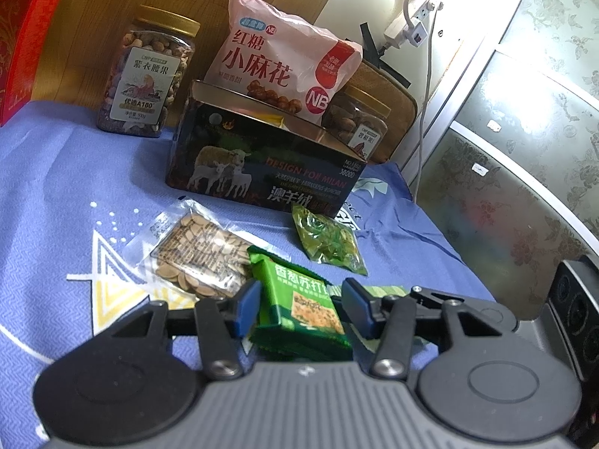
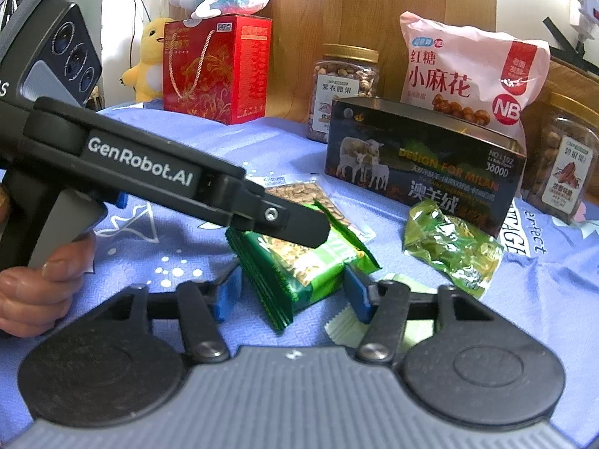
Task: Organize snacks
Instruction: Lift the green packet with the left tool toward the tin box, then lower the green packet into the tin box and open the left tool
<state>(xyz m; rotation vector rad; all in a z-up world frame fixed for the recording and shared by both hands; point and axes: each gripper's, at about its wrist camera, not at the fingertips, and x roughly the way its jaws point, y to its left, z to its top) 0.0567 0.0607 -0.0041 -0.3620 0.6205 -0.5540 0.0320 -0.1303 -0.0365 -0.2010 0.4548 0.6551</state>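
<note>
My left gripper (image 1: 301, 301) grasps the green cracker packet (image 1: 299, 307).

The packet sits clamped just above the blue cloth (image 1: 75, 187). My right gripper (image 2: 290, 290) stands released around the packet's lower end, pads not touching. Ahead lie a seed packet (image 1: 198, 258), a crumpled green bag (image 1: 329, 241), then the dark box (image 1: 262, 161).

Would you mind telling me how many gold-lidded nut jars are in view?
2. One jar stands at the wooden panel, left of the dark box. The other jar stands right of that box, beside the pink bag. More may be hidden behind the bag.
</note>
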